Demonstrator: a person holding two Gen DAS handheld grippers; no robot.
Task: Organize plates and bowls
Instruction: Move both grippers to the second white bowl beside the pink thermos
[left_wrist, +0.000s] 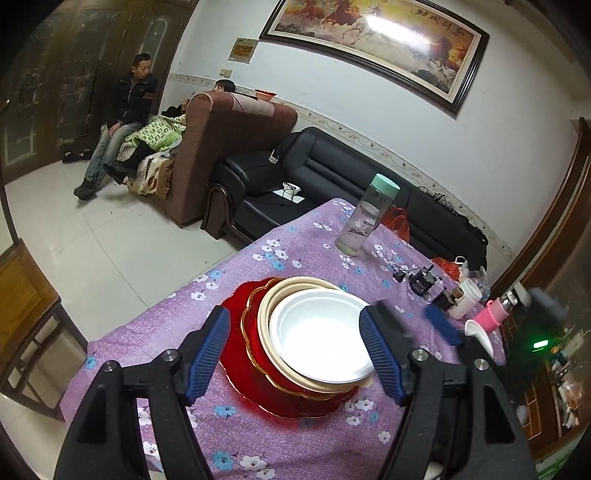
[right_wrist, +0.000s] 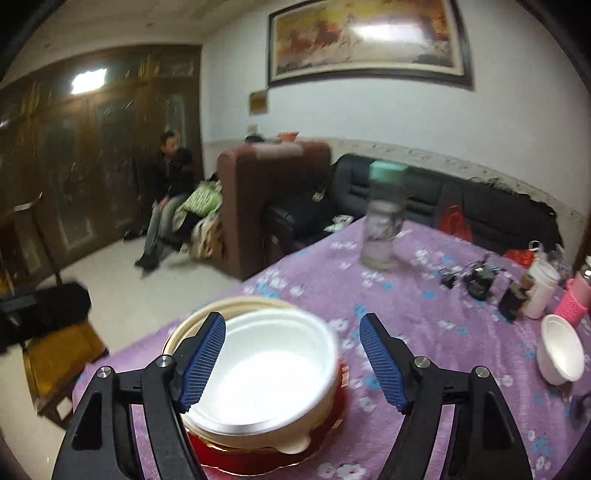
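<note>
A table under a purple flowered cloth (left_wrist: 303, 236) fills the lower part of both wrist views. On its near half stands the stack: a red plate (left_wrist: 236, 354) at the bottom, a red gold-rimmed bowl (left_wrist: 266, 354) on it, a cream bowl (left_wrist: 266, 306) nested inside that, and a white bowl (left_wrist: 317, 332) on top. A tall clear bottle with a green cap (left_wrist: 364, 218) stands well behind the stack, and a clutter of cups and small gadgets sits near the table's right edge. One small white bowl (right_wrist: 561, 350) lies apart from the stack, tipped on its side near that clutter.

The left gripper (left_wrist: 295, 350) hangs over the stack with its jaws spread and nothing between the pads. The right gripper (right_wrist: 291, 358) is likewise open and empty, its left pad in front of the white bowl's rim; whether it touches cannot be told.

The likely trouble is the stack itself. The white bowl sits off-centre, toward the right of the cream one, so a nudge from either pad could slide it off or tilt the pile. Reaching for the stray bowl carries a risk too: it lies close to the cups, and a wide sweep could knock them.
</note>
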